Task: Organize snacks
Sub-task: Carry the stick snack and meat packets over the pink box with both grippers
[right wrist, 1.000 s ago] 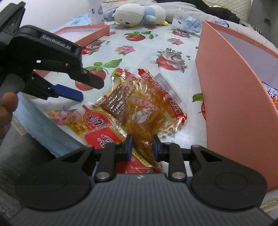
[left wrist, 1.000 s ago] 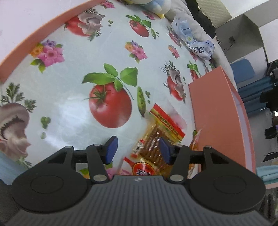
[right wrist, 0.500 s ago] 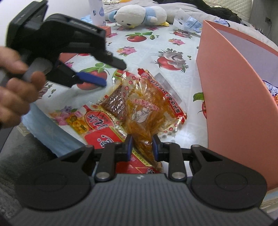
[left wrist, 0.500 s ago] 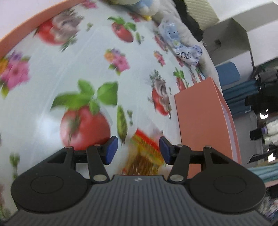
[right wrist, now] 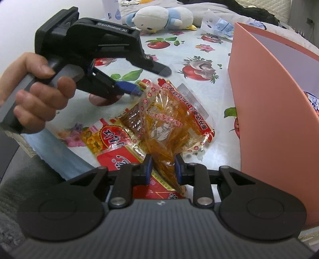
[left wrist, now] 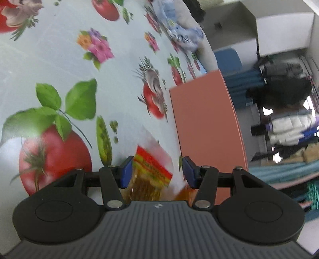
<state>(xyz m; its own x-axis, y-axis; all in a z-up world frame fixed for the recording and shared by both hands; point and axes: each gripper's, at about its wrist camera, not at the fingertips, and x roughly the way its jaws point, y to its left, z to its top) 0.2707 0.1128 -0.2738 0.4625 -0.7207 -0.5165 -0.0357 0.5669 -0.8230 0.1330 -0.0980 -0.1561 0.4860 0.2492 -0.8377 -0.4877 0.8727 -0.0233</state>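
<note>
A pile of snack packets lies on the flowered tablecloth (right wrist: 199, 53). My right gripper (right wrist: 163, 168) is shut on the near end of the clear orange snack bag (right wrist: 165, 127), which rests on top of the pile. Beside it are a brown-strip packet (right wrist: 133, 119), a yellow corn packet (right wrist: 93, 139) and a red packet (right wrist: 117, 157). A hand (right wrist: 37, 95) holds my left gripper (right wrist: 147, 79) at the pile's far end. It is open, with the red-and-yellow packet end (left wrist: 153, 165) between its blue pads (left wrist: 126, 172), which stand apart.
A tall pink box (right wrist: 269, 111) stands open at the right of the pile, also in the left wrist view as the pink box (left wrist: 207, 127). A plush bird (right wrist: 159, 18), a white bottle (right wrist: 111, 8) and a crumpled plastic bag (left wrist: 183, 35) lie at the far side. The table's near edge (right wrist: 59, 151) is just left of the pile.
My left gripper has swung right and down from the table's left edge to the far end of the snack pile. My right gripper has stayed shut on the orange bag.
</note>
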